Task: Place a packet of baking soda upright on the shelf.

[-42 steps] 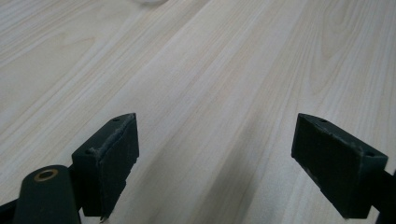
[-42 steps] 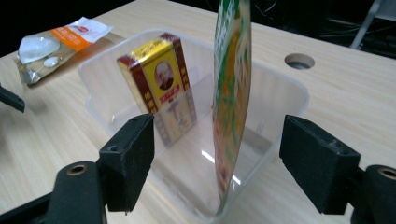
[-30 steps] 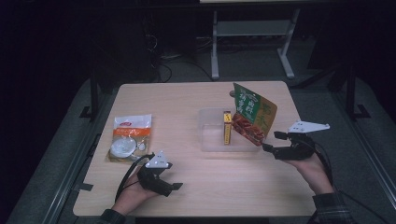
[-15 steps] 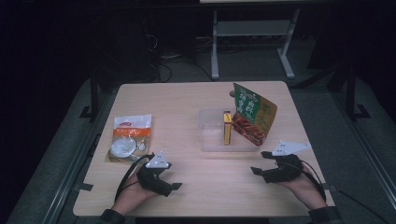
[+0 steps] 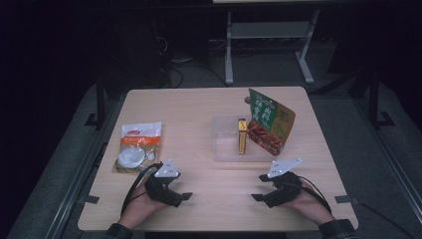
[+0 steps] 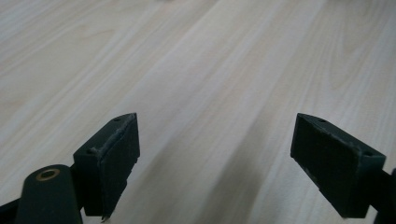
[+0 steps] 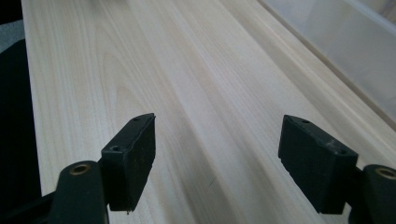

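Observation:
Both grippers rest low over the wooden table [image 5: 199, 107] near its front edge, each held in a hand. My left gripper [image 5: 182, 199] points right with its jaws open, and bare wood lies between them in the left gripper view [image 6: 217, 140]. My right gripper [image 5: 258, 187] points left, open too, with bare wood between its jaws [image 7: 217, 140]. Behind them a clear plastic tray [image 5: 224, 149] holds a slim yellow box [image 5: 242, 135] and a green and red snack bag [image 5: 268, 123] standing at its right end.
A white and orange packet [image 5: 137, 147] lies flat at the table's left side, just behind my left hand. In the right gripper view the tray's clear wall [image 7: 355, 42] runs along the upper right. Dark floor and a metal stand [image 5: 268, 35] lie beyond the table.
My right gripper has come down from beside the snack bag toward the table's front edge and swung left. The left gripper has stayed where it was.

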Tool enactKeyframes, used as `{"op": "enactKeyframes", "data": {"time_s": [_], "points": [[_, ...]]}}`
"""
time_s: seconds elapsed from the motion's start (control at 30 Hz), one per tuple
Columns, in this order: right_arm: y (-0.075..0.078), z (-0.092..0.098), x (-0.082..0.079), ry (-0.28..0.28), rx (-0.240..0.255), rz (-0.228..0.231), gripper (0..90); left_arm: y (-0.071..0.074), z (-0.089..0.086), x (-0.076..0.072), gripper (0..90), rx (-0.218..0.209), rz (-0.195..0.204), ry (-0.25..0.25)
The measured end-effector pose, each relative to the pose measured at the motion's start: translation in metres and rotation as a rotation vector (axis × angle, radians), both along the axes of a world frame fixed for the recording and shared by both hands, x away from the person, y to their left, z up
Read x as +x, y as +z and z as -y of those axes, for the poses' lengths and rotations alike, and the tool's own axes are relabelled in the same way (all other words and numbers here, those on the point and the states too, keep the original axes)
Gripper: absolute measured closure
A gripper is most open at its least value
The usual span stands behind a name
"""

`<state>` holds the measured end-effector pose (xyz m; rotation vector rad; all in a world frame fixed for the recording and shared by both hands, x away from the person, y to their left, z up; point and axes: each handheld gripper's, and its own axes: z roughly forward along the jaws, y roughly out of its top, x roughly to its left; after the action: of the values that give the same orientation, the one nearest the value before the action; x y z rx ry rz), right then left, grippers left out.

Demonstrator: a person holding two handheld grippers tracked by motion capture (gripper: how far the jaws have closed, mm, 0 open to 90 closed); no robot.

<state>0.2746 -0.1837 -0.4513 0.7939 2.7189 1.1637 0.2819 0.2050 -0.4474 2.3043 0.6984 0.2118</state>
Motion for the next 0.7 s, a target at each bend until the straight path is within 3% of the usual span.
{"op": "enactKeyframes", "data": {"time_s": [0.07,0.3,0.53,0.7], "points": [[0.000,0.001,0.001,-0.002,0.008,0.004,27.1,0.003,-0.005,0.002,16.2,0.000,0.007,0.026],[-0.003,0.001,0.002,-0.003,-0.001,-0.012,27.1,0.017,-0.031,0.016,30.9,0.012,0.067,0.139],[-0.005,-0.001,0.003,-0.003,-0.004,-0.023,27.1,0.029,-0.068,0.039,56.8,-0.018,0.110,0.290],[-0.007,-0.003,0.004,0.002,-0.009,-0.031,27.1,0.035,-0.096,0.056,74.6,-0.004,0.122,0.406]]}}
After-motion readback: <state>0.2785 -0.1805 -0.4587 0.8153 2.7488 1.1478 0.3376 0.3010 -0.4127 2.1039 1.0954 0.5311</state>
